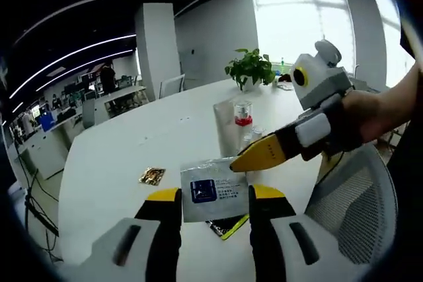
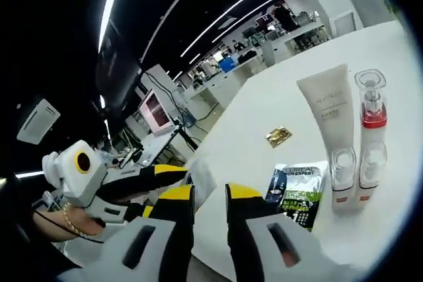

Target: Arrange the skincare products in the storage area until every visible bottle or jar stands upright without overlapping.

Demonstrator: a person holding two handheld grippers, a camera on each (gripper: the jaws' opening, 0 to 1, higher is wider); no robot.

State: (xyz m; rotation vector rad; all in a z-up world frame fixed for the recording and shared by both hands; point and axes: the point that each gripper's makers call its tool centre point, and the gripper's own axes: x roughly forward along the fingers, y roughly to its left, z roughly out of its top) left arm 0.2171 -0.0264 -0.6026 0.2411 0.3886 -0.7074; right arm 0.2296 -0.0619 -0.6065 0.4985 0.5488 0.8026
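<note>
Four skincare items plus loose sachets sit on a white table (image 2: 264, 107). Largest is the white squeeze tube (image 2: 328, 111), standing on its cap; it is probably light, soft-walled and tippy, best taken low near the cap. Beside it stands a clear pump bottle with a red collar (image 2: 370, 107), likely rigid, slick and top-heavy, so grip the body, not the nozzle. Two small clear-capped bottles (image 2: 344, 179) stand in front of these, close together; they look hard and smooth, and a light sideways pinch should do. A dark L'Oreal sachet (image 2: 299, 189) lies flat just beside them, and a gold foil packet (image 2: 278, 136) lies apart.

In the left gripper view, the left gripper (image 1: 215, 197) has its jaws closed against the edges of a white sachet with a blue label (image 1: 213, 188), thin, floppy and light, held above the table. The right gripper (image 1: 254, 156) reaches in from the right, its yellow tip touching the sachet's upper corner; I cannot tell whether it is parted or closed there. In the right gripper view, its jaws stand slightly apart, grasping nothing visible.
</note>
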